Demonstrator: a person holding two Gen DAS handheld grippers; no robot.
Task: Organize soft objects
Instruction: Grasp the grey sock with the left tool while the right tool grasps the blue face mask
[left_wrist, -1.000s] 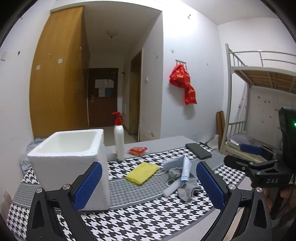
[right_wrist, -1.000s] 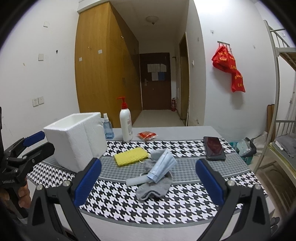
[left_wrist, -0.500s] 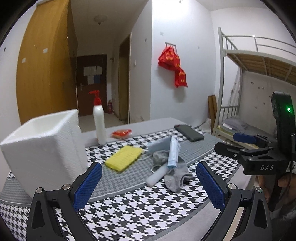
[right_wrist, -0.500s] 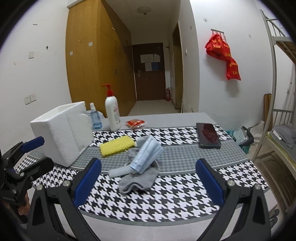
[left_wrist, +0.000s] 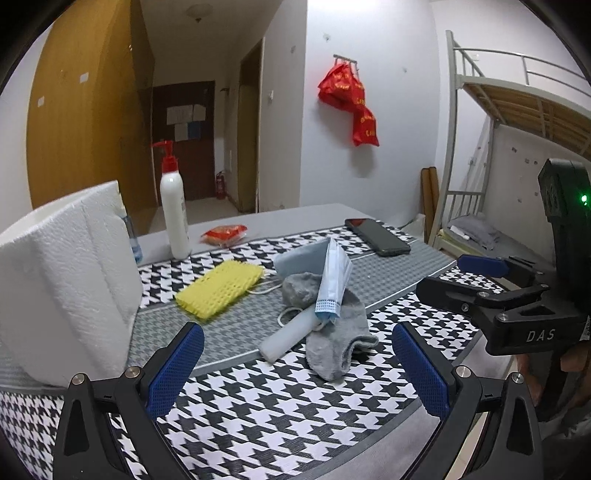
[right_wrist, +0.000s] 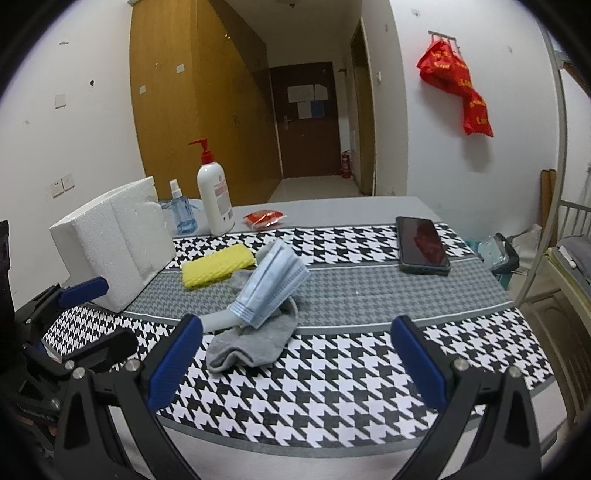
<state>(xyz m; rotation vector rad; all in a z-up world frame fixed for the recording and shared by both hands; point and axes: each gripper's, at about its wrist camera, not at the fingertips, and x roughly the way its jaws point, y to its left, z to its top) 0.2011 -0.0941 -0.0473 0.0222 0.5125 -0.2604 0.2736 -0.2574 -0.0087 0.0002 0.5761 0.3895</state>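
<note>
Nothing is sorted yet. Your left gripper (left_wrist: 297, 363) and right gripper (right_wrist: 295, 360) are spread, empty. The sponge (right_wrist: 218, 268), mask (right_wrist: 271, 288) and sock (right_wrist: 255, 341) lie beside the foam box (right_wrist: 110, 243).

Two hand-held grippers, both spread wide and empty

Left gripper (left_wrist: 295, 369): jaws wide apart, blue pads facing each other, nothing between them; held above the near edge of the table (left_wrist: 332, 435), fingers directed across it. Right gripper (right_wrist: 295, 360): likewise gaping, nothing held, raised over the same near edge, level with the table top. In the left wrist view the right gripper appears at the table's right side, with part of the person's hand (left_wrist: 576, 373) wrapped on its handle.
</note>
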